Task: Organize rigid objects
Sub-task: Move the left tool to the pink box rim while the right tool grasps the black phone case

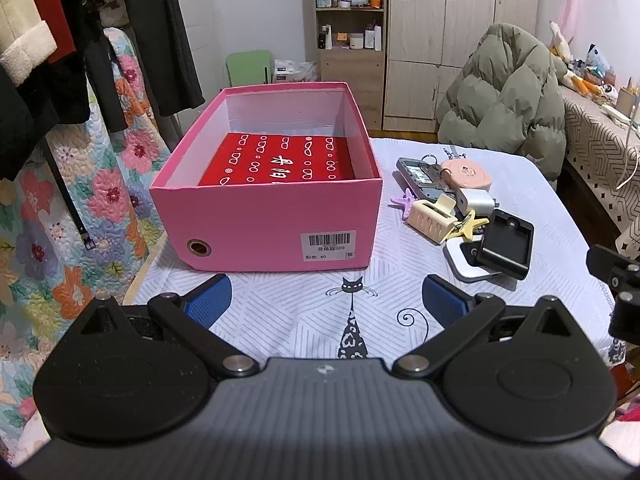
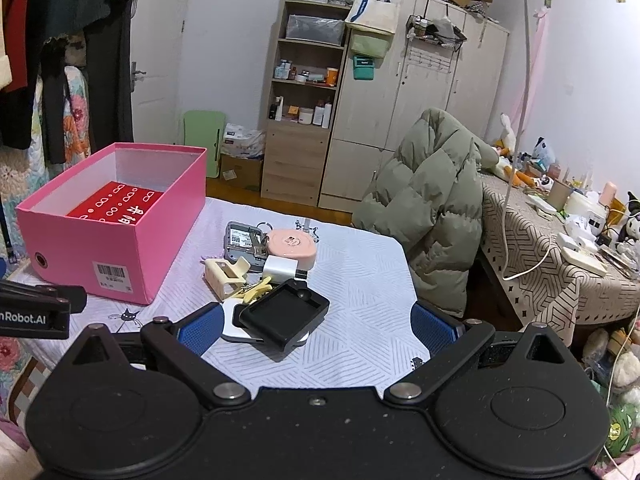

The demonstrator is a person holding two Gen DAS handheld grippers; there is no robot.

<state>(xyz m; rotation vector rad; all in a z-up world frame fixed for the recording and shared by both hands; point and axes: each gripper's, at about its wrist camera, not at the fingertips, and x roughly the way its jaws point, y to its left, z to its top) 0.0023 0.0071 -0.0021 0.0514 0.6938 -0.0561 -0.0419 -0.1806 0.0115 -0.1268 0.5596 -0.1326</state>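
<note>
Left gripper [image 1: 326, 298]: jaws released, spread wide, nothing between the blue pads [image 1: 206, 302]. It hovers over the tablecloth [image 1: 280, 304]. Directly ahead of the jaws, slightly toward the left finger, stands the pink box [image 1: 264, 224] — open top, barcode label on the near wall, a red patterned packet [image 1: 280, 160] lying flat inside on the floor.

Ahead and beyond the right finger lies the loose-item pile: black tray-shaped case [image 1: 506, 244] nearest, resting tilted on a white flat device [image 1: 460, 262]; further out a cream hair claw [image 1: 432, 218], yellow star clip [image 1: 470, 226], purple clip [image 1: 402, 200], white charger [image 1: 476, 200], pink round case [image 1: 466, 172] and grey opened phone body [image 1: 420, 178]. All sit touching or overlapping.

Right gripper [image 2: 316, 328]: jaws likewise released, empty. The black case [image 2: 284, 316] sits just ahead, between the finger lines, nearer the left pad [image 2: 200, 330]; the white device [image 2: 234, 330] under it almost meets that pad. Rest of pile — claw [image 2: 224, 274], charger [image 2: 280, 268], pink case [image 2: 292, 246], phone body [image 2: 240, 240] — lies further ahead. Pink box [image 2: 112, 232] is ahead, well left of the left finger.

Part of the left gripper's body shows at the left edge of the right wrist view. A green puffer jacket [image 2: 428, 216] hangs at the table's far right corner.
</note>
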